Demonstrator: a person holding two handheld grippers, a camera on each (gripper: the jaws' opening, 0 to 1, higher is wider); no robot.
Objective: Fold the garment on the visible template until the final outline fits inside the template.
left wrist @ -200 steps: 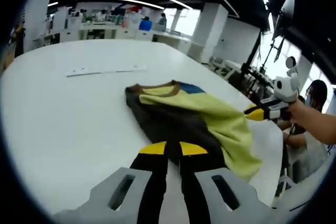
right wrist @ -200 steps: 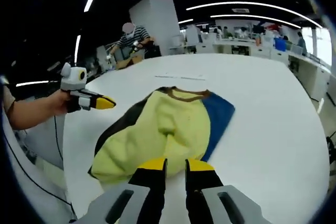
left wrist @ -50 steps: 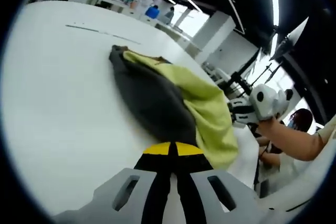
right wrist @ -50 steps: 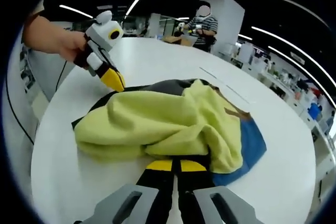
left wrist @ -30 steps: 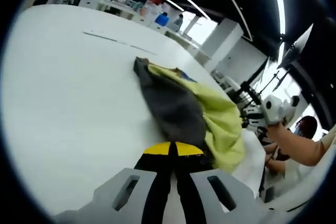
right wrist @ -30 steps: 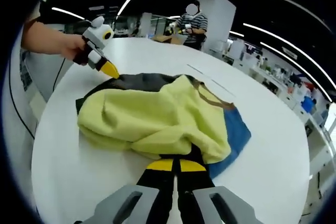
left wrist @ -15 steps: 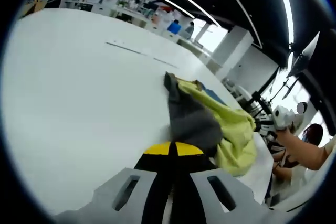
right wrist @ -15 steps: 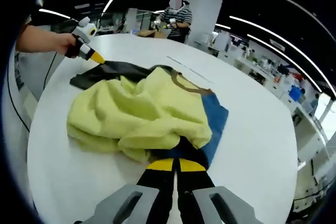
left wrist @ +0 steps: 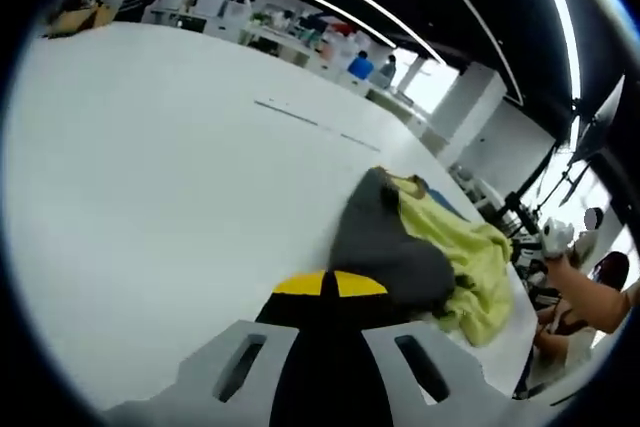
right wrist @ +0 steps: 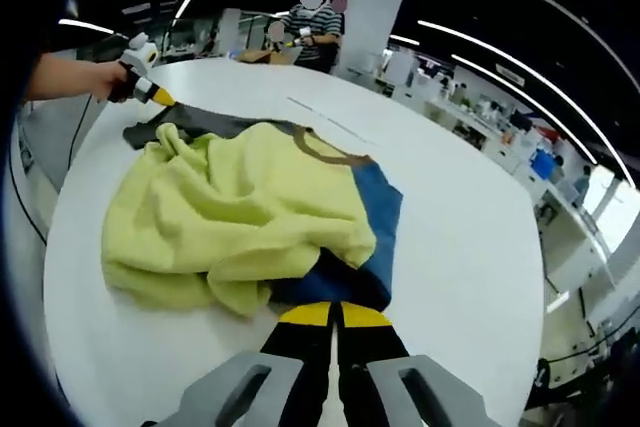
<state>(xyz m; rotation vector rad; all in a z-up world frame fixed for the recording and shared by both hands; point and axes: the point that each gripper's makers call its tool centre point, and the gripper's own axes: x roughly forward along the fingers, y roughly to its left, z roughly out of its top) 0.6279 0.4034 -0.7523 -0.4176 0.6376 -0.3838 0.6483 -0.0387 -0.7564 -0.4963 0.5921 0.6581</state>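
1. In the left gripper view, the yellow-tipped black jaws of the left gripper [left wrist: 321, 285] are seen pressed together, with the dark grey edge of the soft yellow, grey and blue knit garment [left wrist: 395, 252] pinched between them.
2. In the right gripper view, the right gripper [right wrist: 324, 315] is likewise closed, its yellow tips meeting on the dark blue lower edge of the garment [right wrist: 240, 212] (no gap is left between the jaws).
3. From the right gripper's tips the garment is spread away across the round white table [right wrist: 460, 227]: a rumpled yellow panel lies folded over a blue panel, a brown collar band is seen at the far end, and a grey strip runs along the far left side.
4. In the right gripper view the left gripper [right wrist: 159, 96] is held low over the table at the far left corner of the grey strip, gripped by a hand [right wrist: 108, 79] on an outstretched forearm.
5. In the left gripper view the right gripper [left wrist: 553, 238] is seen small at the far right, beyond the bunched yellow cloth, held in a hand [left wrist: 562, 272].
6. A thin pale strip [left wrist: 310, 124] is laid on the table beyond the garment.
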